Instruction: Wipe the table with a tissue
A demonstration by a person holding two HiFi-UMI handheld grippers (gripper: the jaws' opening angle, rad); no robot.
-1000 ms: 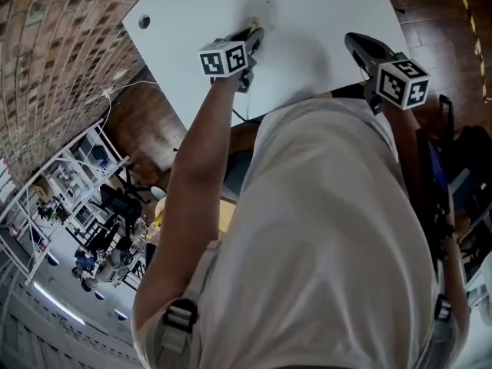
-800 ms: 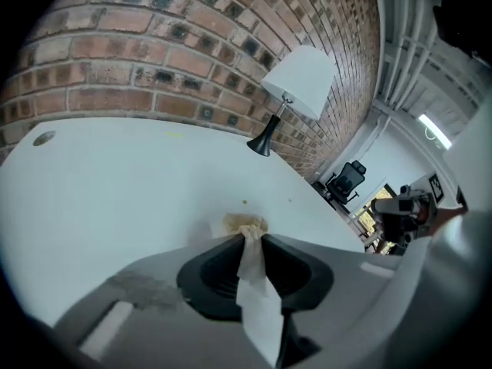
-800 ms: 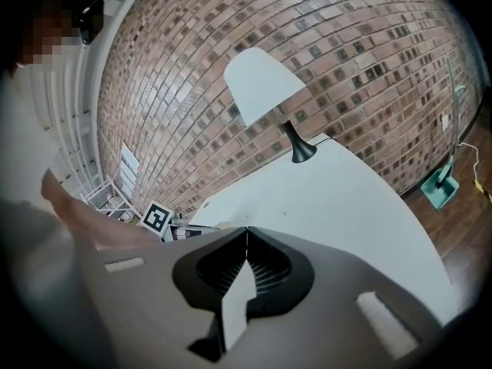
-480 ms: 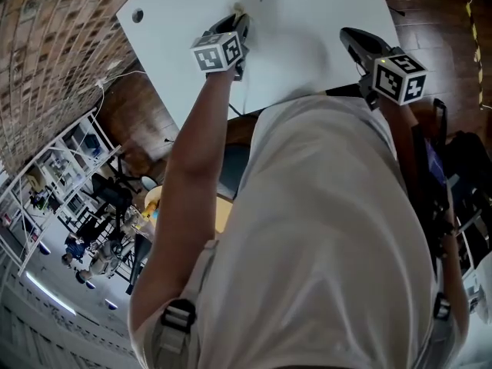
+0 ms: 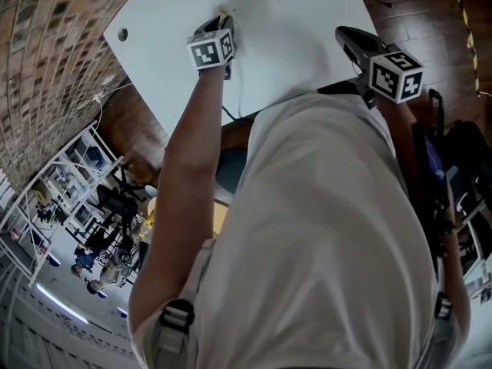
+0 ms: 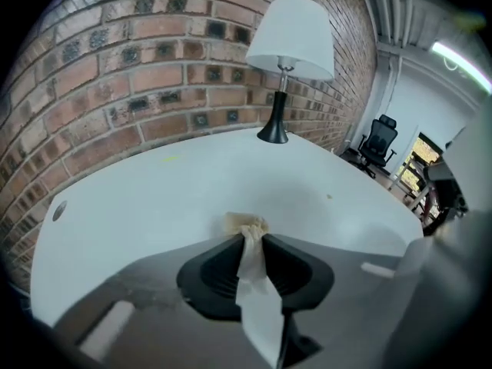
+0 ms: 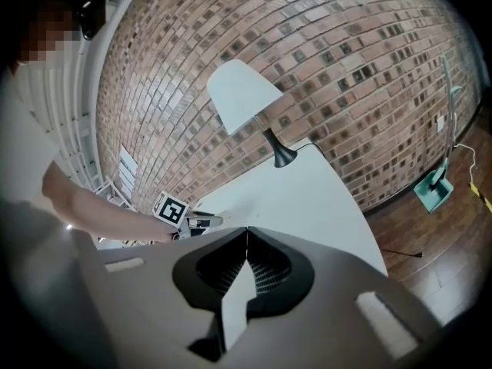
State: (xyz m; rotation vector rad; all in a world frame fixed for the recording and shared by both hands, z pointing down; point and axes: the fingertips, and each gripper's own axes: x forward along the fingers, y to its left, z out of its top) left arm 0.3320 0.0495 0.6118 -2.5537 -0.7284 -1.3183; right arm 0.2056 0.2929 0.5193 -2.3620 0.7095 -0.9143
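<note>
Wiping continues — left gripper (image 5: 220, 20), fingers (image 6: 211, 264) clenched on the tissue (image 6: 246, 225), has slid farther across the worktop (image 5: 307, 44); right gripper (image 7: 246, 232) closed, empty.

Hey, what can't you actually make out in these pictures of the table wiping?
Left gripper view: whether the tissue presses the table; the jaws cover its underside.
Left gripper view: a speck on the table, too small to identify.
Head view: the table's near edge, hidden behind the person's torso.
Head view: the tissue, mostly hidden behind the left gripper.
</note>
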